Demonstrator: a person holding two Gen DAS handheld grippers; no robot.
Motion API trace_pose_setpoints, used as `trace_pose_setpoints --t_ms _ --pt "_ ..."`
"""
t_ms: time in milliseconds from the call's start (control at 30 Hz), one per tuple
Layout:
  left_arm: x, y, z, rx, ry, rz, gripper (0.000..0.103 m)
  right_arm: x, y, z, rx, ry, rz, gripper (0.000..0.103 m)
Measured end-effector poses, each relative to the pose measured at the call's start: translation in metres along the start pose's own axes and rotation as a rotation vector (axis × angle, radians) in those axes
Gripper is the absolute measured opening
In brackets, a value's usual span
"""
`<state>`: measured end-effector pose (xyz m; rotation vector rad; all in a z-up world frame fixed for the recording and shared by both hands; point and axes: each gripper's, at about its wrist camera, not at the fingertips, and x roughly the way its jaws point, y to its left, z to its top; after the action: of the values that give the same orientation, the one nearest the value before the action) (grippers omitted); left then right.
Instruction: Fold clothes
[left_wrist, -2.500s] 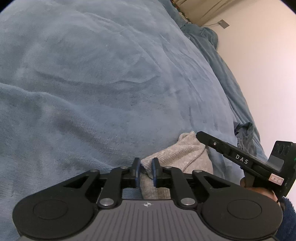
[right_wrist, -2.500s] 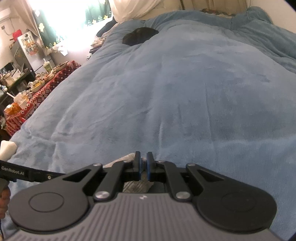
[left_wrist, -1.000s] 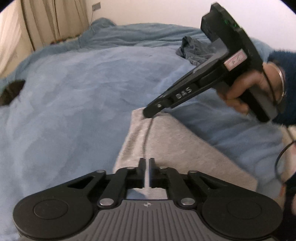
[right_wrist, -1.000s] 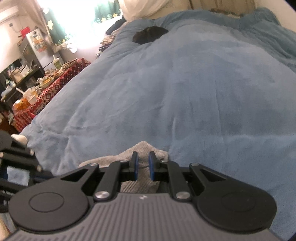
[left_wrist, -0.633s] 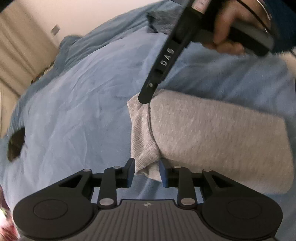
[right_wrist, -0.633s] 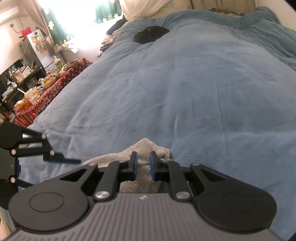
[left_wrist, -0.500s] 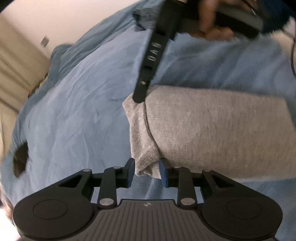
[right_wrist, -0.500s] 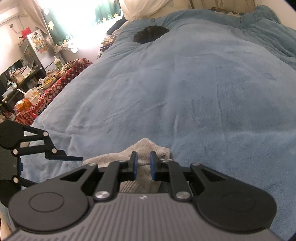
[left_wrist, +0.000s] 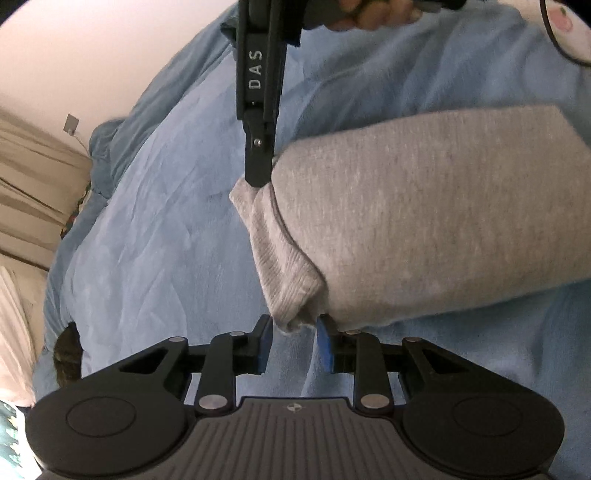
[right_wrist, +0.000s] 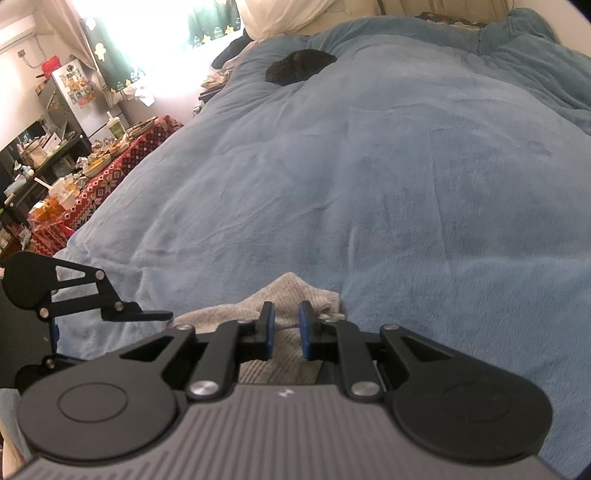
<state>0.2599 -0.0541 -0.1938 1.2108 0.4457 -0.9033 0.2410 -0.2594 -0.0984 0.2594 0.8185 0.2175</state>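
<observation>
Black tongs (left_wrist: 294, 343) with blue pads (left_wrist: 264, 341), silver screws, ribbed grey body, "DAS" lettering on one arm

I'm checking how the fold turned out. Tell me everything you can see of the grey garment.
The grey garment is a soft knit, folded into a thick oblong on the blue blanket. A ribbed band runs along its folded end. The open left hand-held gripper straddles its near corner; the right hand-held gripper touches the far corner, jaws also apart.
</observation>
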Motion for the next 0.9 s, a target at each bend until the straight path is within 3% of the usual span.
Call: trace_pose_setpoints --t_ms 333,400,667,900 --pt "-0.005 0.004 0.012 -0.05 -0.088 -0.006 0.025 0.003 -0.001 -0.001 0.012 0.007 0.0 0.015" --pt "-0.004 0.006 0.012 -0.07 -0.095 -0.022 0.003 0.003 -0.001 0.0 0.012 0.007 0.001 0.015" --pt "-0.028 0.035 0.011 -0.306 -0.19 -0.084 0.003 0.009 -0.006 -0.001 0.031 0.023 -0.004 0.015" --pt "-0.018 0.018 0.01 -0.281 -0.137 -0.137 0.003 0.013 -0.005 0.0 0.024 0.031 -0.007 0.015"
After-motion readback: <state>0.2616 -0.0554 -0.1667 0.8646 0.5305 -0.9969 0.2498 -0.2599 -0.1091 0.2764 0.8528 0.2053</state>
